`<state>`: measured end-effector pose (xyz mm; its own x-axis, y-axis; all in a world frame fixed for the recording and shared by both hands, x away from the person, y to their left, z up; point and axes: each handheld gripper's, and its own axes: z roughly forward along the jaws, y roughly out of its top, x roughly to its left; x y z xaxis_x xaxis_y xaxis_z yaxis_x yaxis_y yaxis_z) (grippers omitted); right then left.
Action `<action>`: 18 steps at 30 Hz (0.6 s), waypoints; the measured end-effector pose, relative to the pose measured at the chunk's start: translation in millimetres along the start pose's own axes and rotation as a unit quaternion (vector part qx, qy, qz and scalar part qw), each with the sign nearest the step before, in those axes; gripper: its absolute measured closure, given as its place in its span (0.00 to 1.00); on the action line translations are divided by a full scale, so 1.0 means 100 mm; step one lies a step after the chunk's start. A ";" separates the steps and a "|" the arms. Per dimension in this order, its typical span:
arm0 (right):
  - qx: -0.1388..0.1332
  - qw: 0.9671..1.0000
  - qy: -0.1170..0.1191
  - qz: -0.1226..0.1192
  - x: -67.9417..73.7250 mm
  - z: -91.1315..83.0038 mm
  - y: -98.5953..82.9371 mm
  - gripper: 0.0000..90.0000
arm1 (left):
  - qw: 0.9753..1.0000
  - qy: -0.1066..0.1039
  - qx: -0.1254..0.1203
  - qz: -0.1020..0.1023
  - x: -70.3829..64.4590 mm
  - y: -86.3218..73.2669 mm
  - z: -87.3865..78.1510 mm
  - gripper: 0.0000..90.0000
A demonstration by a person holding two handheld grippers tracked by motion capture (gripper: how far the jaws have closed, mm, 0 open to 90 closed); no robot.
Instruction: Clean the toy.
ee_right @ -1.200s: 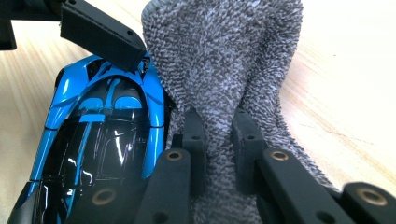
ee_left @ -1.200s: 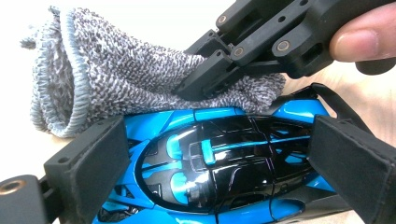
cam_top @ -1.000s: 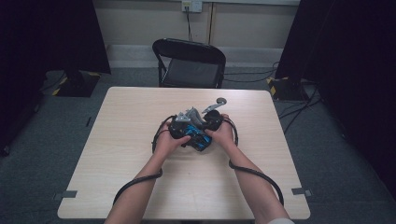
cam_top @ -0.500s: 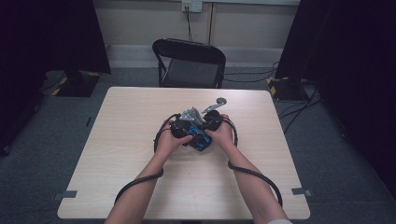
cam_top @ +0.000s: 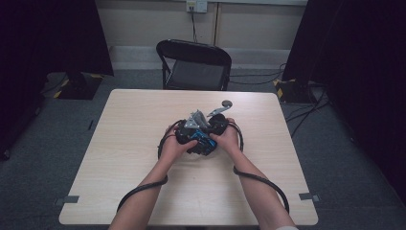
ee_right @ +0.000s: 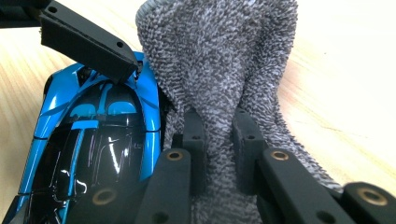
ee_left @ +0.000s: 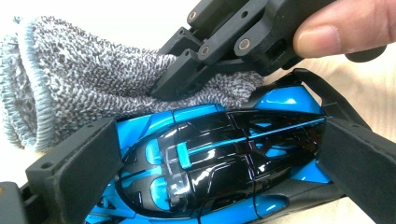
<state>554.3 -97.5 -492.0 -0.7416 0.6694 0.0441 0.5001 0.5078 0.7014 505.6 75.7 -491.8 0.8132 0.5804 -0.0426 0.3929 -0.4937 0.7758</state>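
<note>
The right claw [ee_right: 218,140] is squeezed nearly shut on a fold of the fuzzy grey cloth [ee_right: 219,60], and the cloth puffs up past its tips toward 12 o'clock in the right gripper view. The left claw [ee_left: 224,158] is opened wide, with one jaw on each side of the shiny blue and black toy car [ee_left: 210,168], and it looks like it is hugging the car to keep it in place. In the left gripper view the cloth [ee_left: 70,88] lies against the car at about 11 o'clock, and the other claw bites it just above the car's roof. A thumb [ee_left: 345,28] shows at 1 o'clock there. From the high view, both hands sit close together near the middle of the pale wood surface [cam_top: 119,158], with the car [cam_top: 200,140] between them, a little metal thing [cam_top: 220,108] at 1 o'clock from the hands, and a black chair [cam_top: 194,62] past the far edge at 12 o'clock. What could go wrong? The car is smooth and slippery, so if the left claw presses too softly, a hard rub could make it pop out. If the right claw holds too little cloth, the cloth could slide free, and then the hard jaw tips might scratch the shiny paint.
</note>
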 end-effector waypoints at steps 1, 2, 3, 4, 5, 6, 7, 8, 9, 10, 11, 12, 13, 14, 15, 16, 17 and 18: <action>0.000 1.000 -0.001 0.000 0.00 0.00 0.00 0.88 | 1.000 -0.001 -0.001 0.001 0.01 0.00 0.00 0.00; 0.000 1.000 0.000 0.000 0.00 0.00 0.00 0.88 | 1.000 -0.004 -0.006 0.002 0.01 -0.01 0.00 0.00; -0.001 1.000 0.001 0.000 0.00 0.00 0.00 0.88 | 1.000 -0.005 -0.008 0.001 0.02 -0.02 0.00 0.00; 0.000 1.000 0.001 0.000 0.00 0.00 0.00 0.88 | 1.000 -0.005 -0.008 0.001 0.02 -0.02 0.00 0.00; -0.001 1.000 0.001 0.000 0.00 0.00 0.00 0.88 | 1.000 -0.006 -0.008 0.000 0.02 -0.02 0.00 0.00; -0.001 1.000 0.001 0.001 0.00 0.00 0.00 0.88 | 1.000 -0.007 -0.008 0.002 0.02 -0.02 0.01 0.00; -0.001 1.000 0.001 0.001 0.00 0.00 0.00 0.88 | 1.000 -0.008 -0.009 0.002 0.02 -0.02 0.01 0.00; -0.001 1.000 0.001 0.000 0.00 0.00 0.00 0.88 | 1.000 -0.009 -0.008 0.006 0.03 -0.01 0.01 0.00; -0.001 1.000 0.001 0.000 0.00 0.00 0.00 0.88 | 1.000 -0.011 -0.011 0.007 0.03 -0.02 0.01 0.00; -0.001 1.000 0.001 0.001 0.00 0.00 0.00 0.88 | 1.000 -0.013 -0.015 0.008 0.03 -0.02 0.02 0.00; 0.000 1.000 0.001 0.000 0.00 0.00 0.00 0.88 | 1.000 -0.014 -0.017 0.009 0.03 -0.03 0.02 0.00; 0.000 1.000 0.001 0.000 0.00 0.00 0.00 0.88 | 1.000 -0.016 -0.020 0.010 0.03 -0.03 0.02 0.00; -0.001 1.000 0.001 0.000 0.00 0.00 0.00 0.88 | 1.000 -0.017 -0.022 0.010 0.03 -0.03 0.02 0.00; -0.002 1.000 0.001 0.001 0.00 0.00 0.00 0.88 | 0.999 -0.018 -0.024 0.011 0.04 -0.04 0.03 0.00; -0.002 1.000 0.002 0.002 -0.01 0.00 -0.01 0.88 | 0.999 -0.020 -0.028 0.009 0.04 -0.04 0.03 0.00; -0.003 1.000 0.001 0.003 0.00 0.00 -0.01 0.88 | 0.999 -0.021 -0.030 0.008 0.05 -0.05 0.03 0.00; -0.003 1.000 0.001 0.003 0.00 0.00 -0.01 0.88 | 0.999 -0.023 -0.032 0.009 0.05 -0.05 0.03 0.00; -0.003 1.000 0.000 0.003 0.00 0.00 -0.01 0.88 | 0.999 -0.023 -0.034 0.010 0.05 -0.05 0.04 0.00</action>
<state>553.9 -98.1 -492.7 -0.7389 0.6720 0.0486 0.5014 0.5003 0.7059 509.0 78.9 -498.3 0.8396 0.5405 -0.0543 0.3480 -0.4585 0.8177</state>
